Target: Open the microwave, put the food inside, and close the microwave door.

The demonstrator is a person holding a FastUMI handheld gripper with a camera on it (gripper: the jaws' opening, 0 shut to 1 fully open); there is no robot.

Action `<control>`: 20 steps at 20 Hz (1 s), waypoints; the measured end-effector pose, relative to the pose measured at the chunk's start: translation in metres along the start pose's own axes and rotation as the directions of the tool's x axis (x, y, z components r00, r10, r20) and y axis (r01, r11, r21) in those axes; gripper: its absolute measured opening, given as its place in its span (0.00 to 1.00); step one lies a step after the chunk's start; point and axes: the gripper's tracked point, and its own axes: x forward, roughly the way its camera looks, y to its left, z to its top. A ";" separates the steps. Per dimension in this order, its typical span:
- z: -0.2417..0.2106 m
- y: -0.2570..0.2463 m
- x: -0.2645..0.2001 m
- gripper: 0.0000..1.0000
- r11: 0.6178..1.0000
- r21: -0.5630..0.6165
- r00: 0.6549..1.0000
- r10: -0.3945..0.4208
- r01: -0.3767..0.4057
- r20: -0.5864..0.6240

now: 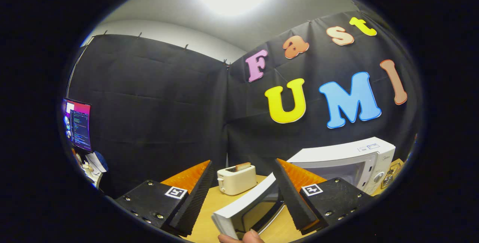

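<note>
Claw (245, 183) spread wide | glossy white boxy microwave (359, 160) door (249, 209) swung open

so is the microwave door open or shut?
Open. The microwave door is swung out from the microwave, lying between the claw fingers, which stand apart; fingertips touch its near edge.

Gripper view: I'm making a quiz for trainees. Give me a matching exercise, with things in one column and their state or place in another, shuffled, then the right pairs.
Things:
1. microwave door
2. toaster
3. claw
4. monitor

States or places:
A. lit, off to the left by the black cloth
B. swung open, between the fingers
C. open, gripping nothing
D. on the table beyond the fingers, a slice sticking out

Pairs: 1-B, 2-D, 3-C, 4-A
</note>
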 end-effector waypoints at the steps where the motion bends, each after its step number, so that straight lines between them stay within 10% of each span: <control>1: -0.004 0.018 0.001 0.95 0.999 -0.008 0.999 0.040 -0.040 0.000; 18: -0.211 0.110 0.021 0.91 0.980 -0.058 0.927 0.159 -0.189 -0.339; 20: -0.220 0.091 0.021 0.75 0.985 -0.092 0.935 0.105 -0.144 -0.339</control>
